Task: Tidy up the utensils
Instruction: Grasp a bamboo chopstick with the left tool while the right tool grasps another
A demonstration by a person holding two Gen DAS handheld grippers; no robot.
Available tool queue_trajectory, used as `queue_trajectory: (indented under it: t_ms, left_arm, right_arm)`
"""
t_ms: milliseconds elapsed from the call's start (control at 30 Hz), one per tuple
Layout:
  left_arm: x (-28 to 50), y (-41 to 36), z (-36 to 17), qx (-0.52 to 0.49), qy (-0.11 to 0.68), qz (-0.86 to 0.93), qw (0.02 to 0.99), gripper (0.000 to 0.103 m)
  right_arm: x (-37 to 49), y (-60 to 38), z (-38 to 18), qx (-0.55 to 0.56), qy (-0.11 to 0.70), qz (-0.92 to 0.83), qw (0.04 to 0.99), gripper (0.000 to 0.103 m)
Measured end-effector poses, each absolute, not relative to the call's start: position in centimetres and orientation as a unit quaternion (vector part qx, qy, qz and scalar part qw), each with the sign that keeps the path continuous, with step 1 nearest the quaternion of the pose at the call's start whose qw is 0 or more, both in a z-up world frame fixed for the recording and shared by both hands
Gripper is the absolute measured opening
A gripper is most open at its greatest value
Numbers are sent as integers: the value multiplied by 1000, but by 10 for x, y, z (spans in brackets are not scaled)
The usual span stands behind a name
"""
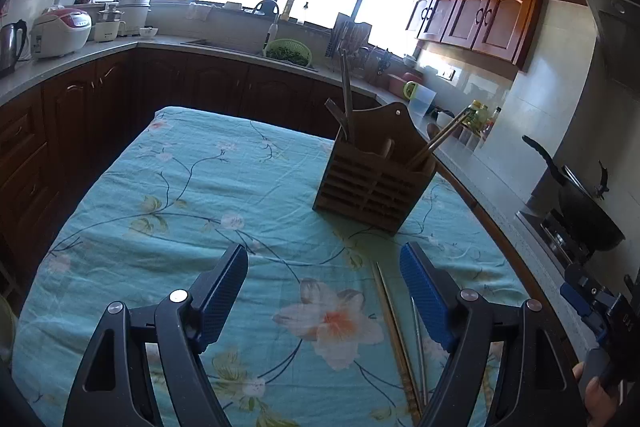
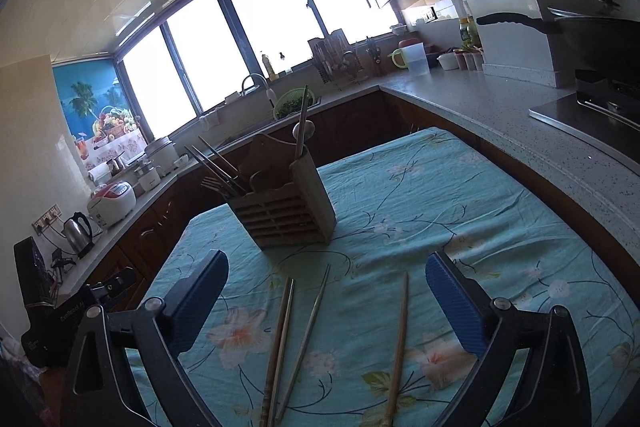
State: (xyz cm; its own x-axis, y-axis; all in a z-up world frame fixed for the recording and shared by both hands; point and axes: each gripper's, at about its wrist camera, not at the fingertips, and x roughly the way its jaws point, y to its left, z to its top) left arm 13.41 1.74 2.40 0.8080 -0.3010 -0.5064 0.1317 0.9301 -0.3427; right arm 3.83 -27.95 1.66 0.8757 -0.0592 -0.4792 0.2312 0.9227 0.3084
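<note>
Right wrist: slatted wooden holder, slim chopsticks on floral cloth.

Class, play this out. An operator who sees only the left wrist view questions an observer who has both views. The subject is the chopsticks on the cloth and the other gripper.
Operator: I see the sticks only partly. How many lie on the cloth?
Observer: Four chopsticks lie on it. Two lie together, with a grey stick beside them.
Operator: And the fourth?
Observer: It is a lone stick, lying apart on the other side of the grey one.
Operator: Is the right gripper holding anything?
Observer: No. The right gripper is open, and the sticks lie untouched on the cloth.
</note>
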Motion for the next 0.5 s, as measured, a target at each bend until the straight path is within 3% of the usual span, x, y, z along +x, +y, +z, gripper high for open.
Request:
queue_trajectory:
  t_ms: [500]
  left_arm:
    - [131, -14, 2, -112, 352, -123, 921, 78]
  right_arm:
    - [21, -283, -28, 174, 289, -96, 937, 100]
